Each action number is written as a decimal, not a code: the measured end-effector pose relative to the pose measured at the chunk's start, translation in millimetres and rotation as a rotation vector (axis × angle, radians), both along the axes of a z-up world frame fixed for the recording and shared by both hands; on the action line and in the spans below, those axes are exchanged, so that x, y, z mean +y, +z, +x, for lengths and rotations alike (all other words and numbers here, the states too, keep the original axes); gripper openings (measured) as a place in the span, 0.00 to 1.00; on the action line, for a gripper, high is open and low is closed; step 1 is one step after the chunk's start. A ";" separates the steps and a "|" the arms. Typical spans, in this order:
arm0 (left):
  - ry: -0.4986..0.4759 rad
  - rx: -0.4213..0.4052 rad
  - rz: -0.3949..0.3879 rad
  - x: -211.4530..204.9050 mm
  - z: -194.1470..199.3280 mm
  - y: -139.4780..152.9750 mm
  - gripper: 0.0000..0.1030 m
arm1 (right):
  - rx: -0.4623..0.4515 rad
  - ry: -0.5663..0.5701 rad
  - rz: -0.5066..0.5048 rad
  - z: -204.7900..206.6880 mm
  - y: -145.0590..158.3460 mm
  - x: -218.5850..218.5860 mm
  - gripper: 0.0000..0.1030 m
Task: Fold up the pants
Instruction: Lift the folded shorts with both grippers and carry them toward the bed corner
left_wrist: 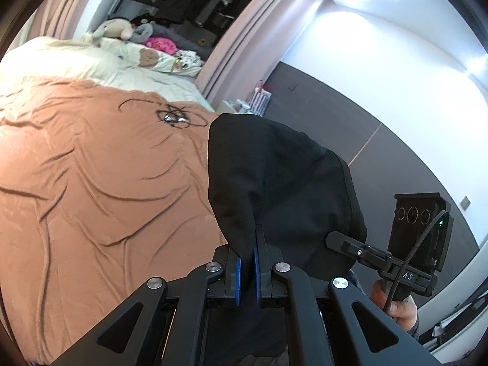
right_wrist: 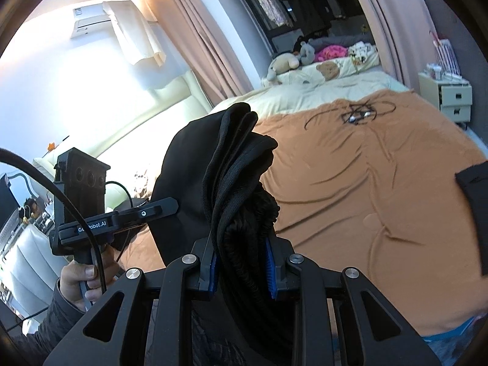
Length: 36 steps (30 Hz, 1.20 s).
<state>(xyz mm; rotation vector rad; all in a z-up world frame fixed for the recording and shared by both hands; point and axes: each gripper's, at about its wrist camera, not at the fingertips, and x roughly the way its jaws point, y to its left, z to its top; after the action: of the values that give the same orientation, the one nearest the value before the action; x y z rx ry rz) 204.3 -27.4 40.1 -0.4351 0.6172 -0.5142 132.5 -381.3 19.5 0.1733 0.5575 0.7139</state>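
The black pants (left_wrist: 274, 183) hang in the air above the bed, held by both grippers. My left gripper (left_wrist: 247, 262) is shut on a thin edge of the black fabric, which rises between its blue pads and drapes over to the right. My right gripper (right_wrist: 242, 271) is shut on a thick bunched part of the pants (right_wrist: 238, 177), with a gathered waistband and ribbed trim pressed between its blue pads. In each view the other gripper shows at the side, held by a hand (right_wrist: 82, 280), pinching the same garment. Another black piece of cloth (right_wrist: 475, 207) shows at the right edge.
An orange-brown sheet (left_wrist: 100, 189) covers the bed below, wrinkled. A tangled black cable (left_wrist: 174, 117) lies on it farther away. Cream bedding, pillows and plush toys (right_wrist: 286, 64) lie at the far end. A white bedside drawer unit (right_wrist: 451, 97) stands at the right.
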 end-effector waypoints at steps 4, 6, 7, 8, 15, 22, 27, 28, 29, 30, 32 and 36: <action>-0.012 -0.025 -0.005 -14.6 -1.6 13.8 0.06 | -0.037 0.003 -0.004 -15.0 10.6 -15.9 0.21; -0.026 -0.033 0.004 -26.1 -1.0 19.5 0.06 | -0.052 0.001 -0.004 -21.7 12.5 -24.6 0.21; -0.033 -0.034 0.010 -31.4 -0.6 21.4 0.06 | -0.058 -0.001 -0.004 -23.5 12.7 -28.9 0.21; -0.040 -0.036 0.016 -36.4 0.2 22.9 0.06 | -0.067 -0.002 -0.002 -24.8 12.6 -34.3 0.21; -0.102 -0.060 0.052 -83.5 7.5 34.6 0.06 | -0.101 -0.034 -0.007 -37.1 11.2 -70.9 0.21; -0.179 -0.062 0.066 -134.5 31.0 35.9 0.06 | -0.129 -0.092 -0.034 -56.7 15.5 -101.3 0.21; -0.246 -0.069 0.061 -174.4 52.8 37.8 0.06 | -0.140 -0.133 -0.060 -63.3 21.3 -120.5 0.21; -0.259 -0.073 0.057 -180.7 56.6 37.7 0.06 | -0.141 -0.141 -0.066 -64.4 22.5 -123.0 0.21; -0.278 -0.077 0.051 -190.2 62.5 36.5 0.06 | -0.141 -0.149 -0.072 -65.3 23.6 -126.2 0.21; -0.289 -0.078 0.049 -196.4 66.0 36.0 0.06 | -0.140 -0.157 -0.077 -66.4 24.8 -129.7 0.21; -0.316 -0.077 0.038 -212.5 76.5 32.4 0.06 | -0.137 -0.175 -0.094 -66.1 28.1 -134.7 0.21; -0.361 -0.059 0.018 -239.7 99.9 21.2 0.06 | -0.141 -0.205 -0.132 -66.0 34.7 -137.1 0.21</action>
<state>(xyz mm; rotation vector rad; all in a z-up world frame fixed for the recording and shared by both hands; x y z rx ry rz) 304.1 -267.0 61.3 -0.2903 0.6457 -0.8615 66.5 -518.4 54.3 0.0553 0.4426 0.4839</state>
